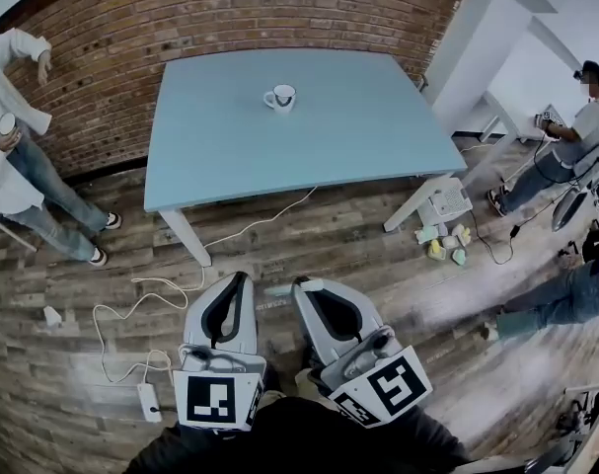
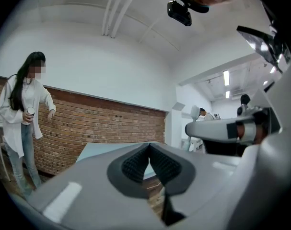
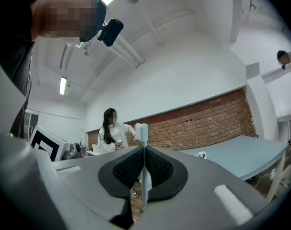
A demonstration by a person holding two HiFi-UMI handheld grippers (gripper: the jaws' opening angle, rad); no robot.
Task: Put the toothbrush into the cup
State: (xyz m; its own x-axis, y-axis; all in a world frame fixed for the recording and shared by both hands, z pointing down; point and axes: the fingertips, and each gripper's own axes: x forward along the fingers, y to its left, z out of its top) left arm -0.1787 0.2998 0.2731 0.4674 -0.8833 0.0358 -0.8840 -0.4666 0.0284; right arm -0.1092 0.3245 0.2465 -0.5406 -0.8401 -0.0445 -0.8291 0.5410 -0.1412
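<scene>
Tongs: two, side by side at the bottom of the head view, both off the table and over the wooden floor [image 1: 378,255].
- Left tongs [image 1: 242,279] [image 2: 149,145]: pads pressed together at the tip, nothing between them.
- Right tongs [image 1: 304,286] [image 3: 144,150]: clamped on the toothbrush [image 3: 143,133]. The brush stands upright, with its bristle head above the pads and its pale handle hanging below.

Toothbrush: one, in the right tongs, well apart from the cup.

Cup [image 1: 280,98] [image 3: 201,155]: one white mug, upright. It sits on the far half of the table, about midway between the left and right edges.

Table [image 1: 358,136] [image 3: 246,152] [image 2: 102,150]: one, with a light blue top and white legs. Its far edge runs near the brick wall [image 1: 230,18]. The cup is the only thing on it.

Between the tongs and the table's near edge:
- One white cable [image 1: 250,227] snakes across the boards to a white power block [image 1: 149,400].
- A small cluster of yellow and green items [image 1: 445,245] lies by the near right table leg.

People, three partly in view:
- One standing person [image 1: 18,146] is off the table's left edge, in a white top and holding a small cup.
- One seated person [image 1: 575,136] is off the right edge.
- One pair of legs in jeans [image 1: 546,304] is stretched on the floor at the right.
</scene>
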